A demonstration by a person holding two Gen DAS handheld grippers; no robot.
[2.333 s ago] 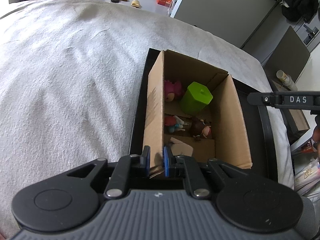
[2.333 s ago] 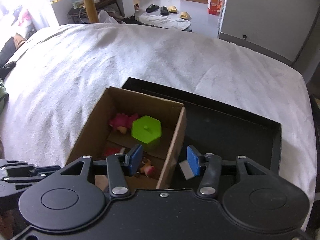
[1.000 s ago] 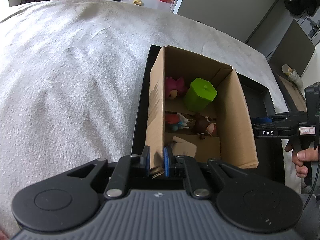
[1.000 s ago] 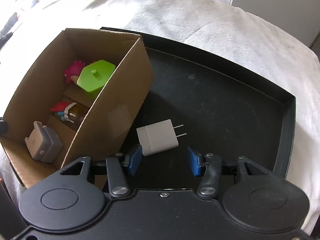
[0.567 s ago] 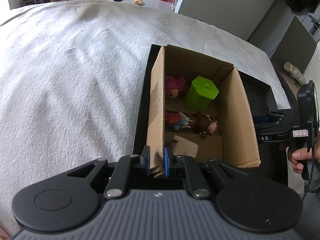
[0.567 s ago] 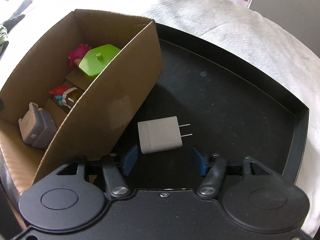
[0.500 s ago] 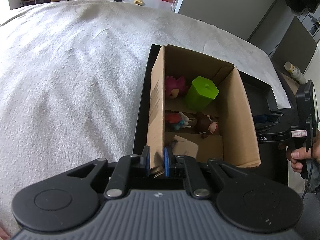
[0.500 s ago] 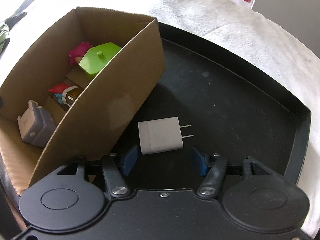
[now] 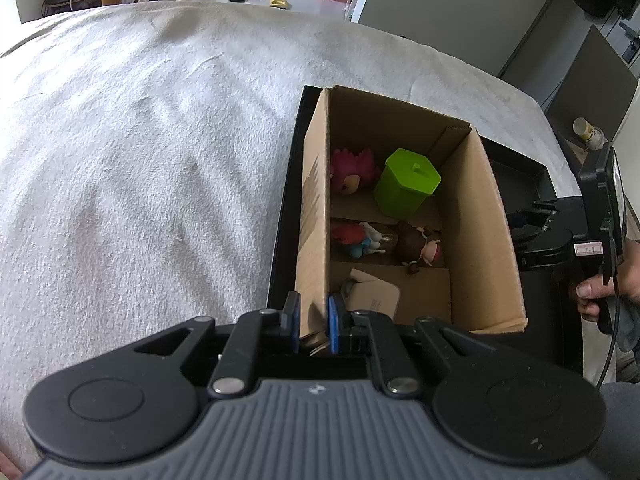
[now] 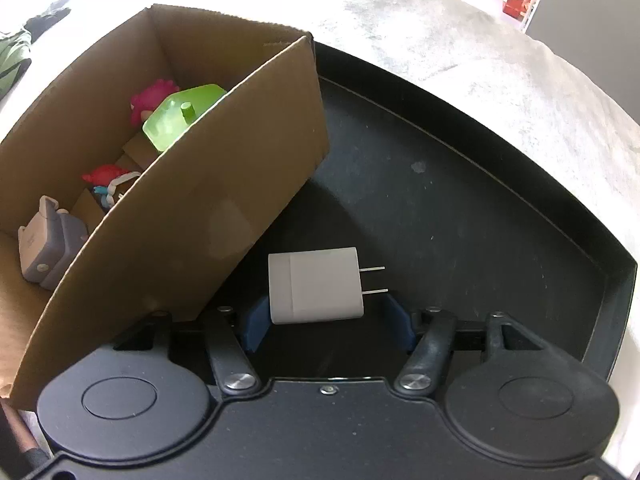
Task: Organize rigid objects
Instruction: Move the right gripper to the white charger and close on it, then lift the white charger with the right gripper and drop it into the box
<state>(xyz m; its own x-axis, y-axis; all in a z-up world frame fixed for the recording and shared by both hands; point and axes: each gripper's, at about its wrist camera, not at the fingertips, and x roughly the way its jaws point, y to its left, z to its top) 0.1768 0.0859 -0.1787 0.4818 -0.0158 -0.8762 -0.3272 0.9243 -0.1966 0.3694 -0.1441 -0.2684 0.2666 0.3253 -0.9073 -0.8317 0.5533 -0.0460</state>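
left gripper (image 9: pixel 311 330) fingers pinching box (image 9: pixel 484 216) wall, keeps it steady | right gripper (image 10: pixel 326 322) fingers spread around charger (image 10: pixel 316 286) on tray (image 10: pixel 500 216), at box's 3 o'clock, grab looks next

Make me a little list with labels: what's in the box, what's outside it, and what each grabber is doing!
In the box: green pot, pink toy, small dolls, grey gadget
Outside, on the black tray: white plug
Left gripper: shut on the box wall
Right gripper: open, plug between the jaws, not squeezed
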